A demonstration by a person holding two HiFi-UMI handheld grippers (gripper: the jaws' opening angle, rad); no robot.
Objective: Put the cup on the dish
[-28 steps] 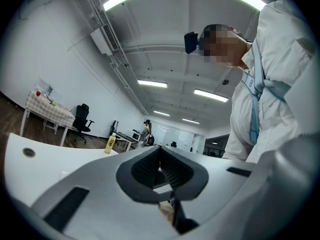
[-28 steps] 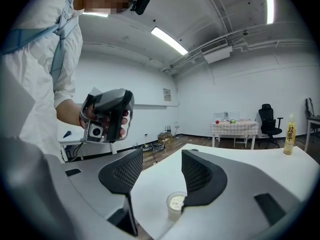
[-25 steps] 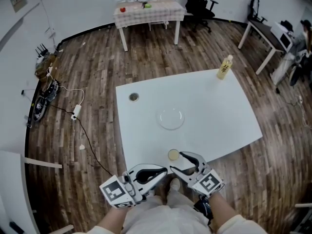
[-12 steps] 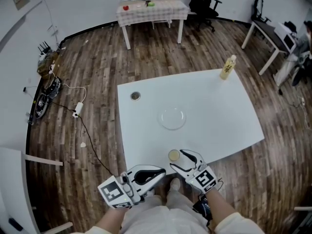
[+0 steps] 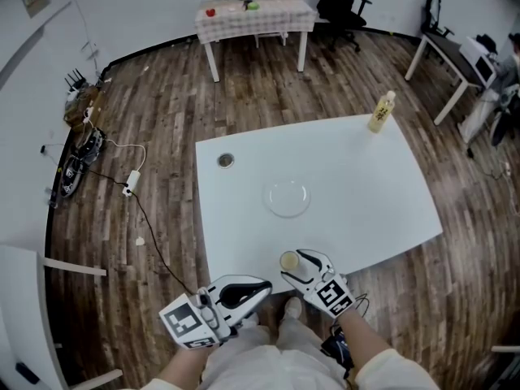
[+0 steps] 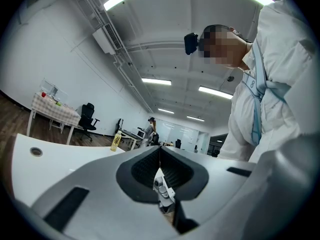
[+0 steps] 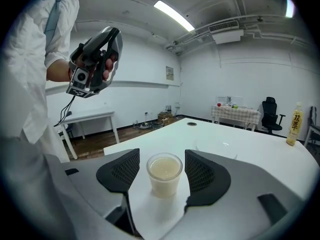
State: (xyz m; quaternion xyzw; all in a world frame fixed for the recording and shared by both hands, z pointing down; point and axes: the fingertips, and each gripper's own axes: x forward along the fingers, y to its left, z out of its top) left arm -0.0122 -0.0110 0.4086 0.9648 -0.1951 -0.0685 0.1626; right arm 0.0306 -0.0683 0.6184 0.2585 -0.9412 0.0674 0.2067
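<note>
White tabletop [image 5: 366, 201] fills the middle of my feed, with dark wood floor all round it. At its near edge my right gripper [image 5: 294, 264] points slightly downward with its jaws spread wide, having just been opening. The cup [image 5: 288, 260] stands between them. In the right gripper view [image 7: 161, 158] a strip of bare table shows on either side of the cup [image 7: 164, 174], so neither pad [image 7: 120, 171] presses on it. It is a clear plastic cup, upright on the table and filled with a pale creamy liquid. My left gripper [image 5: 264, 287] hangs level just off the near edge, to the left of the right one. Its own view shows its jaws [image 6: 160, 154] closed together with nothing in them. Farther in, near the table's centre, lies the dish [image 5: 287, 198], clear, round and well apart from the cup. It is only a faint outline in the right gripper view [image 7: 222, 145]. A round grommet [image 5: 225, 160] is set into the table toward the far left. A yellow bottle [image 5: 380, 112] stands upright by the far right corner. Beyond the table, a checked-cloth table [image 5: 252, 15] and a black office chair [image 5: 337, 2] sit against the far wall.
</note>
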